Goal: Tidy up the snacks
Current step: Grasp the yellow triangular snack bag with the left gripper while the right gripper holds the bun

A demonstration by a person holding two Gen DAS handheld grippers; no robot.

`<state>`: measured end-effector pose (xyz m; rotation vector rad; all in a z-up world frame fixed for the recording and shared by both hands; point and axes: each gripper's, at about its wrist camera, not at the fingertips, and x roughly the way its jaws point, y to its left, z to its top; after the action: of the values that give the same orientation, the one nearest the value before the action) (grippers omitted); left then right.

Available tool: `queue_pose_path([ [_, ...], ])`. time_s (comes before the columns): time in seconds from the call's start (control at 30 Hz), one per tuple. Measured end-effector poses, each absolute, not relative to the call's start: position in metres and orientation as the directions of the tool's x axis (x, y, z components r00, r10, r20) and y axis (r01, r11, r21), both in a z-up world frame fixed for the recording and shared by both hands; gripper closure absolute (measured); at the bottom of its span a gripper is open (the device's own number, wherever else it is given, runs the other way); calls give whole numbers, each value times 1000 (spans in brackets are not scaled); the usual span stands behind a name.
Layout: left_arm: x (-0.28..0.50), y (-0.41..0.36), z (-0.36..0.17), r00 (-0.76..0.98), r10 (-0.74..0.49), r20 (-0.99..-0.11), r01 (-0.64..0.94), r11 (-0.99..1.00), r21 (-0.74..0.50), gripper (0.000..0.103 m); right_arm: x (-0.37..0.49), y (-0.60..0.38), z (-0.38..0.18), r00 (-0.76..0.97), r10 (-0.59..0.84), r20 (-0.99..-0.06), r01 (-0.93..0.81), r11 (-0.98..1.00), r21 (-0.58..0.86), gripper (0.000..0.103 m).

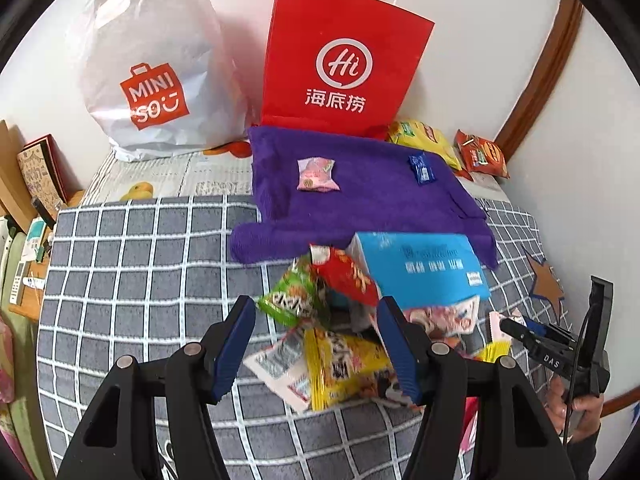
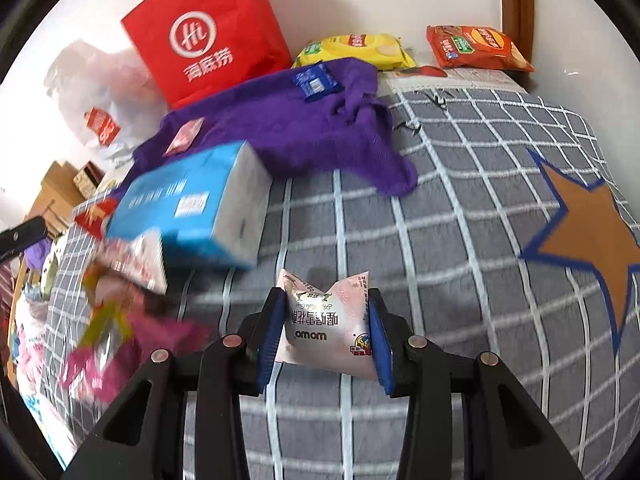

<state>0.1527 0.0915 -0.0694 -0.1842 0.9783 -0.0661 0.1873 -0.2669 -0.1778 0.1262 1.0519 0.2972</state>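
My left gripper (image 1: 316, 314) is open above a pile of snack packets: a green packet (image 1: 290, 300), a red packet (image 1: 348, 276) and a yellow packet (image 1: 348, 368). A blue box (image 1: 420, 268) lies behind the pile. My right gripper (image 2: 326, 320) is shut on a pale pink snack packet (image 2: 328, 324), held above the grey checked blanket (image 2: 440, 240). On the purple towel (image 1: 360, 196) lie a small pink packet (image 1: 317, 175) and a blue packet (image 1: 421, 168). The right gripper shows at the right edge of the left wrist view (image 1: 516, 330).
A red paper bag (image 1: 340, 60) and a white Miniso bag (image 1: 152, 72) stand against the wall behind the towel. Yellow chips (image 2: 356, 50) and red chips (image 2: 476, 48) lie at the back right. Boxes and clutter (image 1: 32, 184) sit off the blanket's left edge.
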Motion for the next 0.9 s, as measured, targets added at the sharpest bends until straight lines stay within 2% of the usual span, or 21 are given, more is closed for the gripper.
queue_pose_path([
  [0.17,134,103,-78,544,-116,-831,-58,983,-175,42,169,-258,-194,451,255,-855,-204,962,179,60],
  [0.33,120,111,-95,520,-76,-851,-93,985,-145,42,158,-250,-199,533,210,-820,-226,969,102,51],
  [0.47,115,113,-110,502,-61,-862,-119,983,-138,42,154,-242,-203,589,165,-791,-233,972,30,52],
  [0.7,122,84,-119,502,-147,-852,1,985,-170,42,155,-248,-203,583,193,-789,-231,971,66,51],
  [0.73,123,79,-121,502,-170,-848,20,983,-185,41,155,-247,-203,584,189,-790,-231,971,62,51],
  [0.8,129,69,-127,490,-202,-848,54,978,-201,32,155,-246,-204,583,186,-791,-234,971,56,50],
  [0.9,135,57,-135,475,-172,-863,64,985,-161,32,155,-245,-204,584,183,-791,-234,971,52,50],
])
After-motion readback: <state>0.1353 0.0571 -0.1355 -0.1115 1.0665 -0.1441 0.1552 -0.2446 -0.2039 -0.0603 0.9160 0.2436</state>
